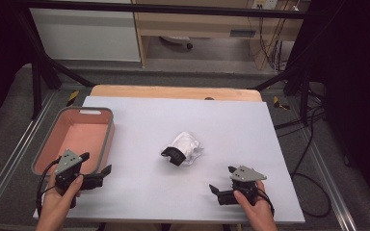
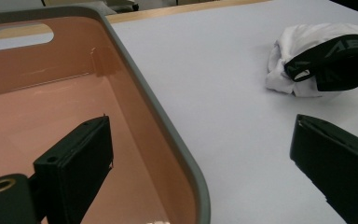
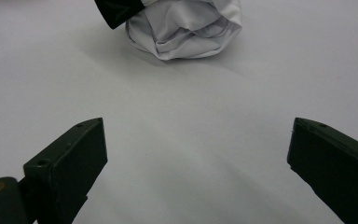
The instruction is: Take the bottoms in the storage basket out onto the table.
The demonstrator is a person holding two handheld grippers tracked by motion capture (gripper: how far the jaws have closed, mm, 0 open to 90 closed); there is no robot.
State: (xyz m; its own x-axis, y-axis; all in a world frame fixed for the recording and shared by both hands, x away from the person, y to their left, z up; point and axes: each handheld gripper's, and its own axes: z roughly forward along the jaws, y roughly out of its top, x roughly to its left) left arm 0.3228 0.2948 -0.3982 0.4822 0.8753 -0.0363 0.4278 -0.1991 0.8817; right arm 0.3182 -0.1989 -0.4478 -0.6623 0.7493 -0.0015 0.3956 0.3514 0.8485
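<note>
Both grippers are spread wide and hold nothing: my left gripper (image 1: 96,169) hovers at the near corner of the pink bin (image 1: 107,139), my right gripper (image 1: 223,180) over the bare white surface (image 1: 139,183). Between them, mid-surface, lies the crumpled white garment (image 1: 184,148) with its black band. Beyond stand cabinets and cables.
</note>
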